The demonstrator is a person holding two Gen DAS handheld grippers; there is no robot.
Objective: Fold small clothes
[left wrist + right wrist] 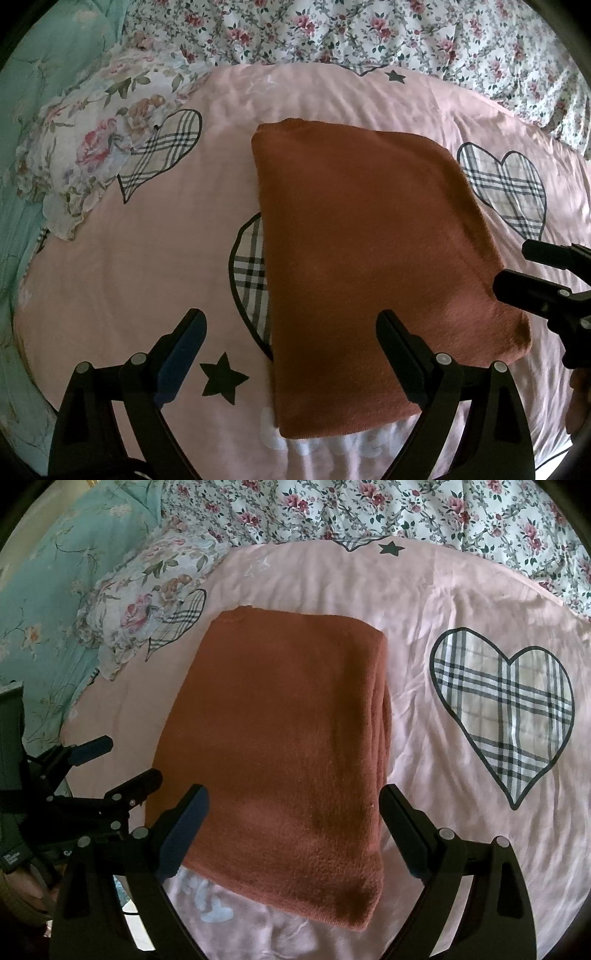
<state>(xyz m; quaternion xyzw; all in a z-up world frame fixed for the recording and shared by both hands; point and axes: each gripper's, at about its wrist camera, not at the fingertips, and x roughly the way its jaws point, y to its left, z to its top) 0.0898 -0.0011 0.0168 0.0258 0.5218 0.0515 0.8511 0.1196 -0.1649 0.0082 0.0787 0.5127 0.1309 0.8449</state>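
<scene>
- Far left of the folded cloth, a teal floral quilt (pixel 48 602) runs along the bed's edge, and a floral pillow (pixel 88 147) sits just beside it, overlapping one plaid heart.
- Left gripper (pixel 291 354) hangs low over the cloth's near-left edge, jaws spread wide and holding nothing: one finger over the pink sheet, the other over the cloth.
- Centre stage, the rust-brown folded cloth (pixel 280 746) — a neat rectangle, fuzzy knit surface, stacked layers showing along its right edge, lying flat on the pink bedsheet (pixel 424 602).
- Right gripper (pixel 293 830) straddles the cloth's near end, jaws wide apart, gripping nothing.
- Right of the cloth, a large plaid heart print (pixel 506 709) lies on the sheet, clear of the cloth.
- Beyond the cloth's far end, a rose-print coverlet (pixel 351 33) bunches up.
</scene>
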